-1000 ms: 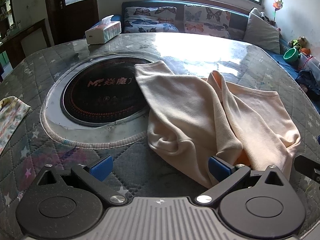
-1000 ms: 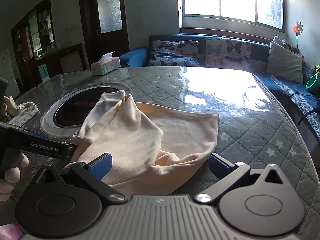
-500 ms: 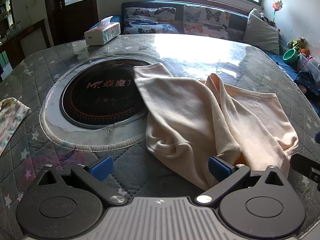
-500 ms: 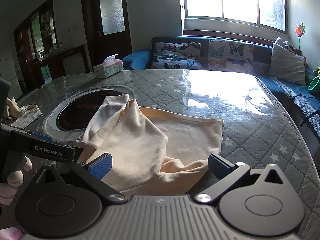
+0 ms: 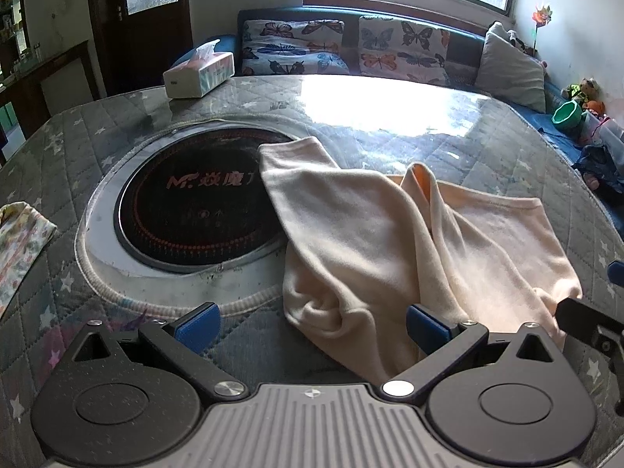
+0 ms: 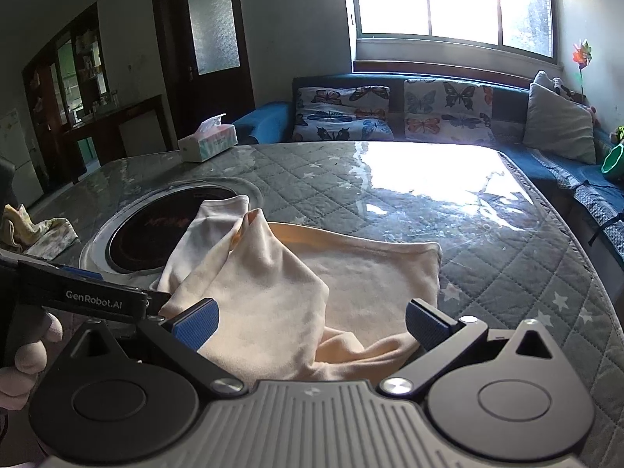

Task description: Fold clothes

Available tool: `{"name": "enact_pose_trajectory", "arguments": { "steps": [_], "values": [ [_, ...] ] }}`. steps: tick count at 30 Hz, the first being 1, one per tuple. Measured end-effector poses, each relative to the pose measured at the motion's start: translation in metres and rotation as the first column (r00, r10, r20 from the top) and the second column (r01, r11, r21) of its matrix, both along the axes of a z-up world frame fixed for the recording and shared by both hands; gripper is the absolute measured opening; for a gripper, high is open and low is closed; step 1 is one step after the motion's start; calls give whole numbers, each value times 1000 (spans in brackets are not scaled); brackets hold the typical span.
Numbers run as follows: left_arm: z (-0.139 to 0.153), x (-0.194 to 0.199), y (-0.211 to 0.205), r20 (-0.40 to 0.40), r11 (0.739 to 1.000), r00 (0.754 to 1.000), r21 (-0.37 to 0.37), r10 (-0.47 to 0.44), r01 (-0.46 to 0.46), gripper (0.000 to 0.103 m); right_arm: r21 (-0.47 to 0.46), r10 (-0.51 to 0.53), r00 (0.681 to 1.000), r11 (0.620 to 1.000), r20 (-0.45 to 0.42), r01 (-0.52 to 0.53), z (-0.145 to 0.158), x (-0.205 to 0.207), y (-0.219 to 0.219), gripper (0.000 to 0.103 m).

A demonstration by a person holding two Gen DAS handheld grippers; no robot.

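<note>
A cream, peach-lined garment (image 5: pixel 390 241) lies crumpled on the quilted table (image 5: pixel 390 124), one sleeve end reaching over the round black cooktop (image 5: pixel 195 210). My left gripper (image 5: pixel 310 325) hovers open at the garment's near left edge, nothing between its blue pads (image 5: pixel 197 321). In the right wrist view the same garment (image 6: pixel 312 292) lies in front of my right gripper (image 6: pixel 310 321), which is open just above the near hem and holds nothing. The other gripper's body (image 6: pixel 78 298) and a hand (image 6: pixel 27 355) show at the left of that view.
A tissue box (image 5: pixel 199 72) stands at the table's far left. A floral cloth (image 5: pixel 19 241) lies at the left edge. A sofa with butterfly cushions (image 5: pixel 351 50) runs behind the table. Sunlight glares on the far tabletop (image 6: pixel 429 163).
Both grippers have drawn back and risen slightly from the garment; both stay open. The garment has not moved.
</note>
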State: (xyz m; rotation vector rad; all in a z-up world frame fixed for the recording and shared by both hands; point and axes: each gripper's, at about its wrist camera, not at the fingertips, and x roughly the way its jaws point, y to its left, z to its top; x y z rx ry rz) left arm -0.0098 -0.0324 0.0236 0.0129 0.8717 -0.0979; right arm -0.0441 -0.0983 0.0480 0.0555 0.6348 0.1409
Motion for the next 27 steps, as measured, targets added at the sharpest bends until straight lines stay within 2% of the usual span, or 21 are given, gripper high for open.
{"name": "enact_pose_trajectory", "arguments": {
  "steps": [7, 11, 23, 25, 27],
  "values": [
    [5, 10, -3, 25, 1000, 1000, -7, -15, 16, 103, 0, 8, 1000, 1000, -5, -8, -1, 13, -1, 102],
    [7, 16, -8, 40, 999, 998, -22, -45, 46, 101, 7, 7, 1000, 1000, -15, -7, -5, 22, -5, 96],
    [13, 40, -27, 57, 982, 986, -95, -157, 162, 76, 36, 36, 998, 999, -46, -35, -12, 51, -15, 84],
    [10, 42, -30, 47, 979, 984, -97, -174, 178, 63, 40, 46, 998, 998, -44, -44, -11, 56, -15, 81],
    [7, 45, -31, 32, 977, 983, -110, -182, 184, 54, 52, 58, 997, 997, -46, -55, -10, 61, -15, 80]
  ]
}}
